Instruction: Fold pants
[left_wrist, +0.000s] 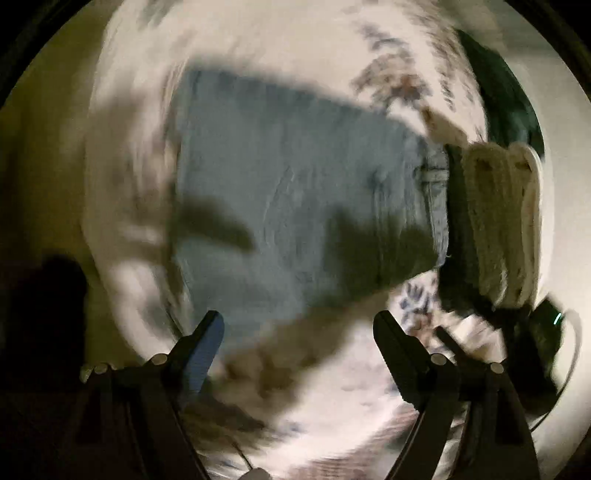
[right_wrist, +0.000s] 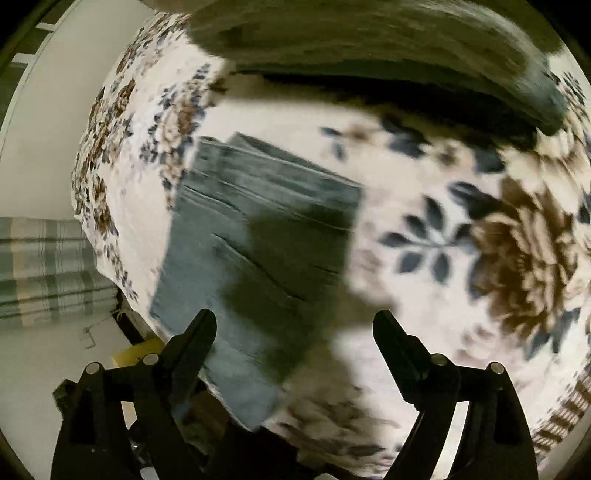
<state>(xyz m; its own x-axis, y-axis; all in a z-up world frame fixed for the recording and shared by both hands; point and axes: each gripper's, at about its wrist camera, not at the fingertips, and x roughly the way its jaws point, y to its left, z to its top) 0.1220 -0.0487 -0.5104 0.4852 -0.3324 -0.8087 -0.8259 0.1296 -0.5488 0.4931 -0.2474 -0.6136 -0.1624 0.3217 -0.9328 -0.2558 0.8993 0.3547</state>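
On the floral blanket (right_wrist: 424, 206), the blue-grey jeans (right_wrist: 236, 236) lie folded into a thick, layered rectangle, edges stacked and creased, partly shadowed. Both tools hover above, apart from the denim: left tool (left_wrist: 299, 332) released, fingers spread; right tool (right_wrist: 295, 328) likewise splayed and holding nothing. A plaid sheet (right_wrist: 40, 266) lies beyond the blanket's edge.

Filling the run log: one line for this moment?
pants: folded, on floral blanket | left gripper: open, empty | right gripper: open, empty | both views blurred
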